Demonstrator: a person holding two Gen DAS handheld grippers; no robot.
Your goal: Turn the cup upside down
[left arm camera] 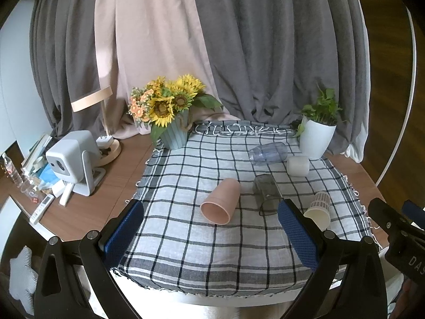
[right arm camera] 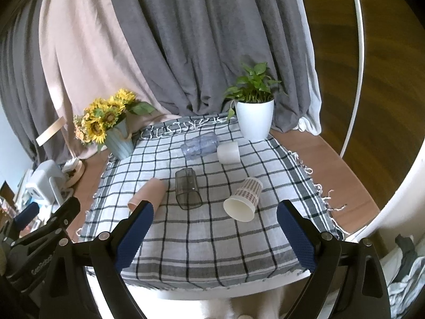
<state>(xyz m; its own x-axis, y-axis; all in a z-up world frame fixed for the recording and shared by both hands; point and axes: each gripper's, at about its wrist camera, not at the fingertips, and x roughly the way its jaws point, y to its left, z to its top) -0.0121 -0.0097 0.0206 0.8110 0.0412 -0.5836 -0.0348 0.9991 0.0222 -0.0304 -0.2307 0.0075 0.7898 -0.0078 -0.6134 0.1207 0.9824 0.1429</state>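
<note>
Several cups lie on their sides on a checked cloth (left arm camera: 186, 239). A pink cup (left arm camera: 221, 204) lies in the middle, its mouth toward me; it also shows in the right wrist view (right arm camera: 148, 192). A smoky clear cup (left arm camera: 267, 194) (right arm camera: 187, 191) lies beside it. A patterned paper cup (left arm camera: 318, 208) (right arm camera: 244, 199) lies to the right. A clear ribbed cup (left arm camera: 268, 154) (right arm camera: 200, 145) and a white cup (left arm camera: 298, 166) (right arm camera: 228, 152) lie farther back. My left gripper (left arm camera: 209, 228) is open and empty, short of the pink cup. My right gripper (right arm camera: 215, 228) is open and empty, short of the paper cup.
A sunflower pot (left arm camera: 172, 135) stands at the cloth's back left and a white plant pot (left arm camera: 317, 138) at the back right. A small projector (left arm camera: 74, 159), a lamp base and clutter sit on the wooden table at left. Curtains hang behind.
</note>
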